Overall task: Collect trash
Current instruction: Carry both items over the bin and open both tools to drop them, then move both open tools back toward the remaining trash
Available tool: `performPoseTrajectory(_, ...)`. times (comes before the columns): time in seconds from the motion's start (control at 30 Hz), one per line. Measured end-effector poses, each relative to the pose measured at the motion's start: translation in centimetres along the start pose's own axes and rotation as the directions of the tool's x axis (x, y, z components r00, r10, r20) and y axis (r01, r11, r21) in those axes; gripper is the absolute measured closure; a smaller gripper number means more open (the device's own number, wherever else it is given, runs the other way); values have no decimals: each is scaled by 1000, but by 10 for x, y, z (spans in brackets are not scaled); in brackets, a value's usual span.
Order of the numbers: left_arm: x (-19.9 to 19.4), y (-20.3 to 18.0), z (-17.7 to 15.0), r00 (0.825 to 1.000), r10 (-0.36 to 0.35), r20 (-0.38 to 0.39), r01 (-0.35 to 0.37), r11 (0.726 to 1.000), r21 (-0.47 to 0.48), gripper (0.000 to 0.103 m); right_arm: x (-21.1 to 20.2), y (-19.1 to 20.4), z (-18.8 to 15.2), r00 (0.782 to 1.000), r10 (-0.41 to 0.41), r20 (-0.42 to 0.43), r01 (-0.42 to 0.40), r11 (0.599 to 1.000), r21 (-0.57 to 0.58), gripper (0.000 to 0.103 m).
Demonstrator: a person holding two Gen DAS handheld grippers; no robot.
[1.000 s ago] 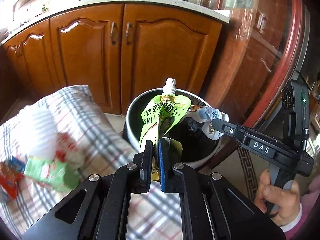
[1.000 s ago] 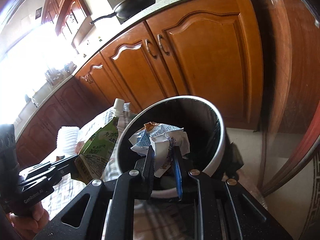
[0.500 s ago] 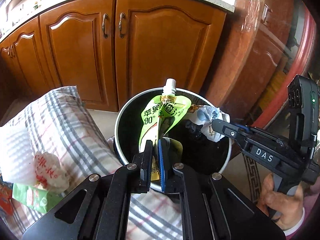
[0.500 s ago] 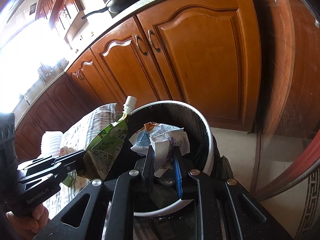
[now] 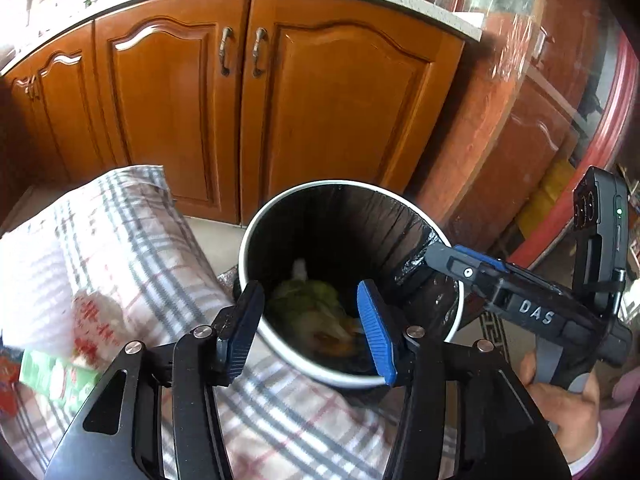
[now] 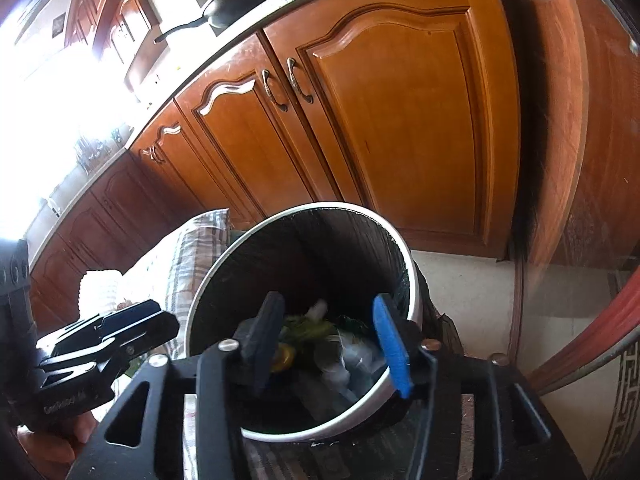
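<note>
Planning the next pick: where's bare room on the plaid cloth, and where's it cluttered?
Free: plaid cloth between the bin rim and the wrappers. Crowded: the cloth's left edge with wrappers, and the bin mouth, under the open left gripper and right gripper.

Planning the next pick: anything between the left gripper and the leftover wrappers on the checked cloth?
Nothing visible. The left gripper, open and empty, hangs over the bin; the wrappers lie on the checked cloth to its left, uncovered, though blurred.
</note>
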State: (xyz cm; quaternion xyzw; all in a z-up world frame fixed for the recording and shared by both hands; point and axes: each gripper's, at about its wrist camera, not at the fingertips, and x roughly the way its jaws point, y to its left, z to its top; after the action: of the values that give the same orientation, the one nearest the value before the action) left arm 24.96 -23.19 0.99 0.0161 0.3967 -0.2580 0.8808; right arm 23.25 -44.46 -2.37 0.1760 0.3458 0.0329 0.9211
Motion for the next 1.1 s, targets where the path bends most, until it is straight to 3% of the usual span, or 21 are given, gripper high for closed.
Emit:
performPoseTrajectory(0.2, -24, 20, -30, 999, 17, 28, -15, 998, -63, 42, -12, 14, -12, 999, 46, 27, -46, 999, 1, 27)
performPoseTrajectory(0.3, -36, 36, -49, 999, 32, 26, -29, 994, -106, 41, -13, 28, -22, 997, 75, 24, -75, 997, -3, 21)
performPoseTrajectory(0.53, -69, 76, -90, 996, 82, 22, -76, 976, -202, 41, -11, 66, -50, 991, 134, -11, -134, 990, -38, 20)
performPoseTrajectory(1.1, -121, 150, -149, 981, 194, 4, -180, 919, -350, 39, 10, 152, -98, 964, 229, -134, -250, 954, -168, 18)
